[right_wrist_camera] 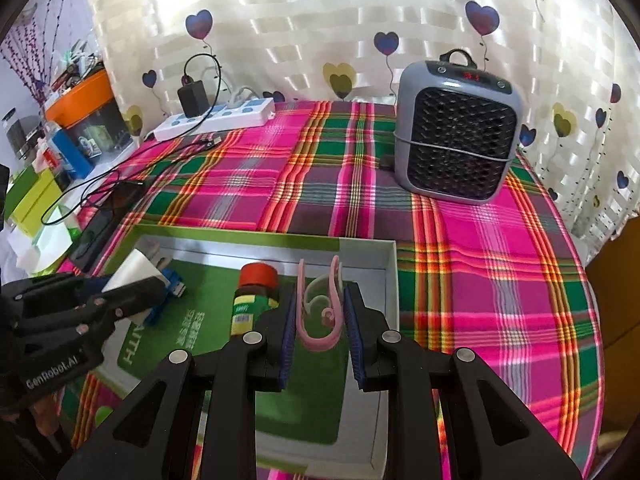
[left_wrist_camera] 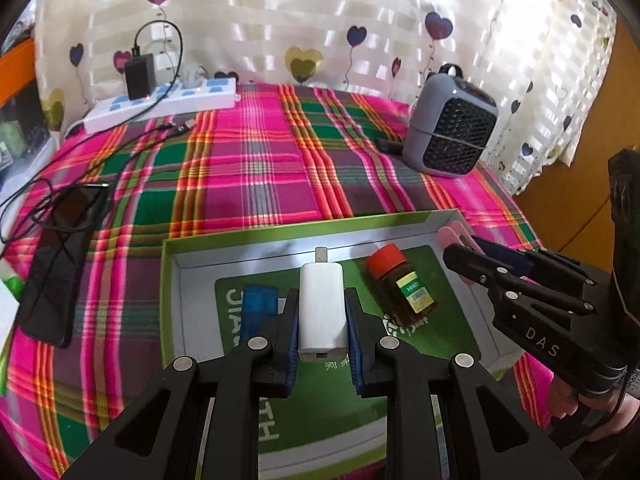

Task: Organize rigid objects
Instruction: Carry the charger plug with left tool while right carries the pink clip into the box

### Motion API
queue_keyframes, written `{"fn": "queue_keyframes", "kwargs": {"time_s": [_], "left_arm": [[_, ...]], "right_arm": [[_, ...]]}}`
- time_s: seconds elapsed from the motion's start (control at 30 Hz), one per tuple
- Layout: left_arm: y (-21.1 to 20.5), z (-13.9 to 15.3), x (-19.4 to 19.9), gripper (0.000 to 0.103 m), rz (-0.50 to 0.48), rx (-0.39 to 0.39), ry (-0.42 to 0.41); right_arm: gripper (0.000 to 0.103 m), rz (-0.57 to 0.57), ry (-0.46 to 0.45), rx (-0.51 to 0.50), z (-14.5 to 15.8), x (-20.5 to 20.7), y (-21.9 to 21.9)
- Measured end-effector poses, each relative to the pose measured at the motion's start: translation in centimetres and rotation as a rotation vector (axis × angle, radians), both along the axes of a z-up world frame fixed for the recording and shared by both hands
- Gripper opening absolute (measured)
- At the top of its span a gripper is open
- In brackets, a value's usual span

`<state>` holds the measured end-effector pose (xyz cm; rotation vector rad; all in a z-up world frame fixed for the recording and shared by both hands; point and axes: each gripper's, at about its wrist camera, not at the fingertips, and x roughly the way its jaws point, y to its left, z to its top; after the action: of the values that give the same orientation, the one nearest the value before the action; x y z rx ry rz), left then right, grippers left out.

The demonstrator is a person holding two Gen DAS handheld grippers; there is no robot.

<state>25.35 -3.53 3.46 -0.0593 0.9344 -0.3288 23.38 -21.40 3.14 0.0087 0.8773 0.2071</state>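
Observation:
A shallow green-and-white box (left_wrist_camera: 304, 226) (right_wrist_camera: 390, 276) lies on the plaid table. My left gripper (left_wrist_camera: 322, 308) is shut on a white charger plug (left_wrist_camera: 322, 306) held over the box; it also shows in the right wrist view (right_wrist_camera: 138, 270). My right gripper (right_wrist_camera: 320, 312) is shut on a pink clip (right_wrist_camera: 320, 308) over the box's right side; the gripper shows in the left wrist view (left_wrist_camera: 460, 246). A brown bottle with a red cap (left_wrist_camera: 404, 290) (right_wrist_camera: 252, 296) and a blue USB item (left_wrist_camera: 260, 300) (right_wrist_camera: 174, 284) lie in the box.
A grey fan heater (left_wrist_camera: 452, 124) (right_wrist_camera: 456, 132) stands at the back right. A white power strip (left_wrist_camera: 160, 104) (right_wrist_camera: 216, 118) with a black adapter lies at the back left. A black phone (left_wrist_camera: 60, 264) with cables lies left. Clutter sits beyond the table's left edge (right_wrist_camera: 60, 140).

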Motion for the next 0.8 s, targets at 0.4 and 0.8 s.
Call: {"fn": "queue_keyframes", "kwargs": {"time_s": [0.4,0.8], "left_arm": [[-1.4,-2.0,1.6,0.02,-0.031,0.04,0.034],[-1.4,-2.5,2.1,0.02,-0.025,0.048,0.048]], "right_arm": [[0.024,0.019,0.045,-0.006,-1.9,2.0,0.5],[0.024,0.02,0.063,-0.01,-2.5,2.6,0.7]]}}
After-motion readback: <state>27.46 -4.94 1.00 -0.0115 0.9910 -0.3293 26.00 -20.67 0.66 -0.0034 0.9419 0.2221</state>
